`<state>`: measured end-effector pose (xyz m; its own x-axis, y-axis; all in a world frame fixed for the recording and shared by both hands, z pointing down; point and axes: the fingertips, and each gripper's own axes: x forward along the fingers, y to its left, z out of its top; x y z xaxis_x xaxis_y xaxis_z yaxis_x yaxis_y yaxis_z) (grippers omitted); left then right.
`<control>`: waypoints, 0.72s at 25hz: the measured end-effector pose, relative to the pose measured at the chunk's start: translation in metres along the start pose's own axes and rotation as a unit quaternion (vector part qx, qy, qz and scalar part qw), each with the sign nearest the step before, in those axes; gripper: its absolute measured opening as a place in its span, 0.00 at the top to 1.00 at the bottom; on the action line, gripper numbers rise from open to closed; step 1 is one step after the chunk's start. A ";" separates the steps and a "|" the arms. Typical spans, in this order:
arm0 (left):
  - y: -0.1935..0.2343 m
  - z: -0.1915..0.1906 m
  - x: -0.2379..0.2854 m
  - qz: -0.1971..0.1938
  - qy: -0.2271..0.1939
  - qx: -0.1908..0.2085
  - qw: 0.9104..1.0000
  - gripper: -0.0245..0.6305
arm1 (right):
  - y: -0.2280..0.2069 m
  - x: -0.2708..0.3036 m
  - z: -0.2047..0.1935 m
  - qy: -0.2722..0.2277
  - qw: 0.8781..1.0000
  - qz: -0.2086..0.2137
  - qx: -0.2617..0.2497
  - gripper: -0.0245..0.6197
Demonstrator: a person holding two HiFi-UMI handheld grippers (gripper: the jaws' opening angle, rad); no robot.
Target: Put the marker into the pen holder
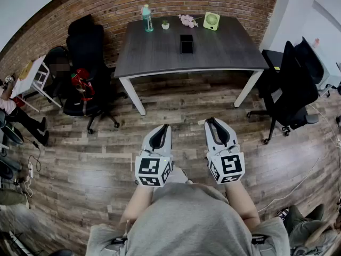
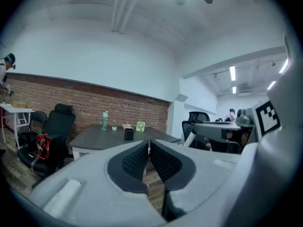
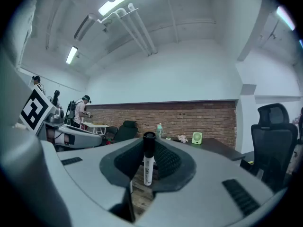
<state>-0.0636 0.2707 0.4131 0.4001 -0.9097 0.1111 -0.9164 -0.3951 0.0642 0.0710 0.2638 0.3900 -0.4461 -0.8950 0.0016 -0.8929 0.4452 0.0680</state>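
Note:
A white marker [image 3: 148, 167] with a black cap stands upright between the dark pads of my right gripper [image 3: 149, 145], which is shut on it. My left gripper [image 2: 149, 143] is shut with nothing between its pads. In the head view both grippers, left [image 1: 163, 127] and right [image 1: 210, 121], are held side by side over the wooden floor, well short of the table. The black square pen holder [image 1: 186, 44] stands near the middle of the dark table [image 1: 154, 57] against the brick wall. The left gripper view also shows the pen holder [image 2: 129, 135], far off.
On the table's far edge stand a teal bottle [image 1: 146, 18], a small plant pot [image 1: 165, 25], pink flowers [image 1: 187, 20] and a green fan [image 1: 211, 21]. Black office chairs flank the table at left [image 1: 85, 52] and right [image 1: 290, 89]. A person [image 1: 13, 111] sits far left by a white side table [image 1: 33, 77].

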 end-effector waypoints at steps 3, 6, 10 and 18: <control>-0.006 -0.001 -0.006 -0.001 0.000 -0.007 1.000 0.92 | 0.004 -0.008 0.000 0.003 1.000 0.004 -0.001 0.86; -0.009 0.002 -0.008 -0.003 -0.002 -0.009 1.000 0.92 | 0.006 -0.012 0.000 0.003 1.000 0.007 -0.001 0.86; -0.013 0.003 -0.007 -0.006 0.000 -0.008 1.000 0.92 | 0.006 -0.016 0.000 0.003 1.000 0.008 -0.001 0.86; -0.027 0.004 -0.003 -0.010 0.002 -0.004 1.000 0.92 | -0.009 -0.022 -0.005 0.000 1.000 0.000 0.023 0.86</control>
<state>-0.0399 0.2837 0.4074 0.4181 -0.9013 0.1137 -0.9082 -0.4120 0.0736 0.0888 0.2797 0.3940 -0.4456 -0.8952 0.0016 -0.8950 0.4455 0.0213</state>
